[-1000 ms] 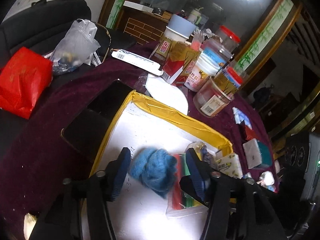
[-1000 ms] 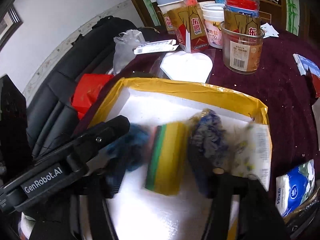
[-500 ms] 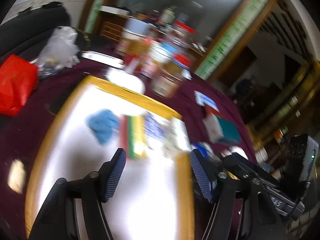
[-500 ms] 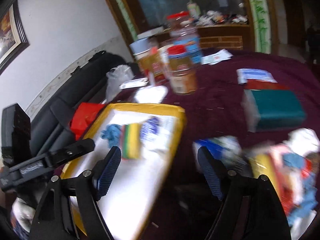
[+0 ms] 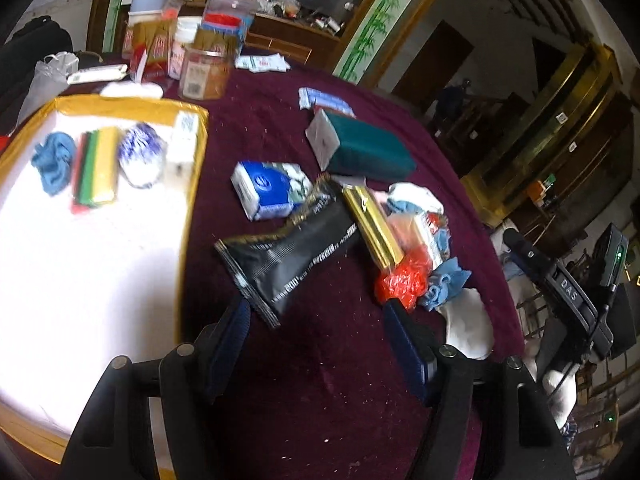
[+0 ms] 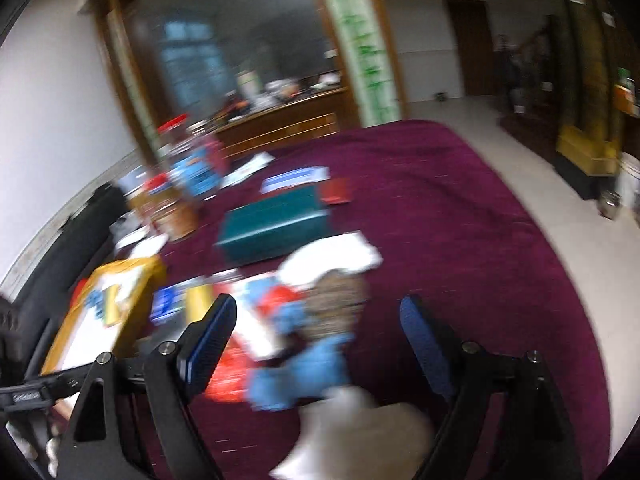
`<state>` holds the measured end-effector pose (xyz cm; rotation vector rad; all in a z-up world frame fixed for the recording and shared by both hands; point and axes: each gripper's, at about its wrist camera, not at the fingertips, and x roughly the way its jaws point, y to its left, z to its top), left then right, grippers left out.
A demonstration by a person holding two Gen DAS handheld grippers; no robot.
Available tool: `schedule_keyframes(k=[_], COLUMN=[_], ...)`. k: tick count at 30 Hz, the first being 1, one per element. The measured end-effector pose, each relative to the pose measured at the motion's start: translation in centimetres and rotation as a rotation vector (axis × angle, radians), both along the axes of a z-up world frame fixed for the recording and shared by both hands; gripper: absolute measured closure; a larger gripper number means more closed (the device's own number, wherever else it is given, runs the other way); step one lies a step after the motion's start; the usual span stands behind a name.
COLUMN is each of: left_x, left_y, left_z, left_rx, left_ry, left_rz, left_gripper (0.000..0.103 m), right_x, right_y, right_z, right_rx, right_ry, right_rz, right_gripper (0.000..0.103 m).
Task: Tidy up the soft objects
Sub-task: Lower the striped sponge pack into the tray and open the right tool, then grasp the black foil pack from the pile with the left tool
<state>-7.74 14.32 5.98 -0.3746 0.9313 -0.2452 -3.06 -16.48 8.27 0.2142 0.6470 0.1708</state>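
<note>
Left to right. White tray (image 5: 100,280) with the yellow rim sits at my 9 o'clock in the left wrist view; already on it in a row: blue cloth (image 5: 54,160), striped sponge pack (image 5: 96,166), blue-white ball (image 5: 140,154), small white packet (image 5: 182,144).

My left gripper (image 5: 316,344) is about half open with nothing between the fingers, and its jaws have just been opening. It hangs over bare maroon tablecloth (image 5: 320,400), with the black pouch (image 5: 288,256) at 11 o'clock just past the left finger.

The loose pile lies at 1 o'clock from the left gripper: red crinkly bag (image 5: 400,280), light blue cloth (image 5: 444,284), white cloth (image 5: 468,328).

My right gripper (image 6: 316,344) is wide open and empty, jaws just been opening too. The same pile sits straight at 12 o'clock between its fingers: light blue cloth (image 6: 296,376) nearest, white cloth (image 6: 360,428) at 6 o'clock below. View is blurred.

Right hand is clearly nearer; I judge the blue cloth the next pick. It looks crumpled and limp, with no clear long axis.
</note>
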Motion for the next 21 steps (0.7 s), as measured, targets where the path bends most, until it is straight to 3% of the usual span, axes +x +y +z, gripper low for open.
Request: schedule_keyframes(k=[4,6,8,13,17,19,20,21], left_x=[0.8,1.4,2.1,4.6,6.5,6.8,6.8,6.7], left_y=[-1.2,-1.9,-2.5,-4.6,-6.2,-6.6,-6.8,-7.1], left_z=[-0.7,-0.9,-1.0,-1.6,-3.8,-4.3,-4.3,-4.3], left_rx=[0.030,0.052,0.094,0.310,0.456,0.491,0.504,0.516], left_ry=[0.018,0.023,0.009,-0.040,-0.010,-0.019,-0.023,-0.026], left_rz=[0.005,0.007,0.008,-0.019,-0.049,-0.054,-0.065,-0.082], left_gripper=[0.031,0.031,0.031,0.031,0.023,0.023,0.026,0.035], right_x=[1.2,1.9,2.1,2.0,1.6,1.6,1.6,1.6], right_y=[-3.3,-4.1,-4.8,-4.8,-4.5,-4.4,-4.3,-4.3], right_z=[-2.2,-3.2,-3.1,-3.6,-3.5,-3.5,-3.5,-3.5], right_rx=[0.015,0.058,0.087,0.096,0.091,0.089,0.087,0.089], right_ry=[0.005,0.047,0.033,0.056,0.051,0.052,0.052,0.053], right_rz=[-0.079,-0.087,-0.077,-0.054,-0.042,-0.037,-0.037,-0.037], right_gripper=[0.020,0.020,0.020,0.020,0.020,0.020,0.020,0.020])
